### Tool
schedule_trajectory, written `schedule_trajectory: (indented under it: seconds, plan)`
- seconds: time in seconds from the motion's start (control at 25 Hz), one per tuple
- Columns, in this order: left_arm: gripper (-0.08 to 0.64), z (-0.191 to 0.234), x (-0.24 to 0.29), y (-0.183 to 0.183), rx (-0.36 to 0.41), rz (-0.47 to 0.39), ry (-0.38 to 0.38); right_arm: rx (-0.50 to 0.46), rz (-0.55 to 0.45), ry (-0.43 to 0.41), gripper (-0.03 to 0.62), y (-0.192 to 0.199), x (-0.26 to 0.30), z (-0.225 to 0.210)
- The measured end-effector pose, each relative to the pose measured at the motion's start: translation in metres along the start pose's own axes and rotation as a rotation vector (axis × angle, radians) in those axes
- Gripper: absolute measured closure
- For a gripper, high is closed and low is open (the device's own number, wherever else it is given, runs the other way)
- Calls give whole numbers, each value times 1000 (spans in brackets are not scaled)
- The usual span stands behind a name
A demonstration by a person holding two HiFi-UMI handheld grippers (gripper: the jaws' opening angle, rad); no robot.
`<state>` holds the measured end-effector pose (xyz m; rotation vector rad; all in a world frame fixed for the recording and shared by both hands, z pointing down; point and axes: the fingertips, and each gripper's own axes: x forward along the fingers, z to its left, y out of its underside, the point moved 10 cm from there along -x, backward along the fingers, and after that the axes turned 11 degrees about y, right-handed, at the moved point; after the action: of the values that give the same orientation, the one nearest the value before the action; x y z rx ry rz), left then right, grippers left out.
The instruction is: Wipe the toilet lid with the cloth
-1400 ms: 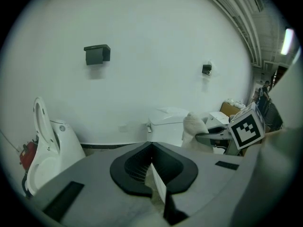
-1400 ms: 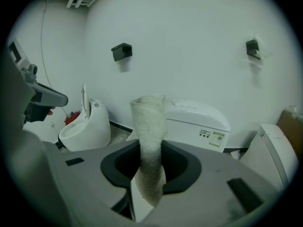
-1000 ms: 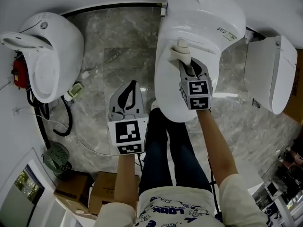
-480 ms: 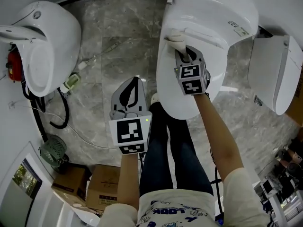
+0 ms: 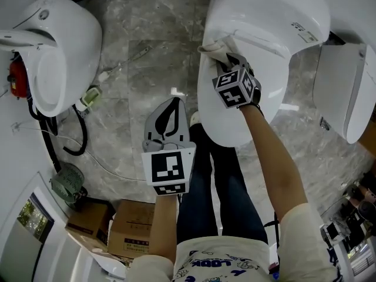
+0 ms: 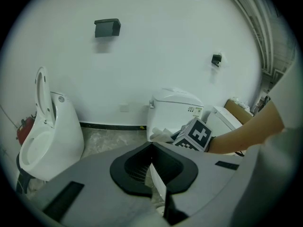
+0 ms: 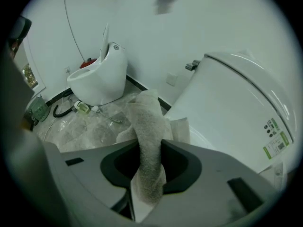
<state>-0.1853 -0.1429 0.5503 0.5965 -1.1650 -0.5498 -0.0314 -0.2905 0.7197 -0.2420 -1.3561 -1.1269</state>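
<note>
A white toilet stands with its lid (image 5: 232,119) down; the lid (image 7: 227,112) fills the right of the right gripper view. My right gripper (image 5: 226,60) is shut on a pale cloth (image 5: 215,47) and presses it on the lid's rear left edge, near the tank (image 5: 276,10). Between its jaws the cloth (image 7: 149,126) sticks up as a twisted strip in the right gripper (image 7: 147,174). My left gripper (image 5: 173,104) hangs shut over the floor, left of the bowl, holding nothing. From the left gripper (image 6: 154,167), the toilet (image 6: 173,105) shows ahead.
A second toilet (image 5: 59,46) with its seat raised stands at the left, with a black hose (image 5: 82,140) and a small fan (image 5: 67,184) near it. Another white fixture (image 5: 346,93) is at the right. Cardboard boxes (image 5: 126,231) lie beside the person's legs (image 5: 211,181).
My right gripper has slid the cloth back and to the left along the lid and now slants toward its left edge. The left gripper has drifted slightly right, still shut.
</note>
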Motion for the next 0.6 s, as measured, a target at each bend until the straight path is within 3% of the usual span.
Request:
schedule_trajectory:
  seconds: [0.6]
  plan:
    - [557,-10,-4,4,14,-4,-5,-67,-15,6,480,31,-11,-15]
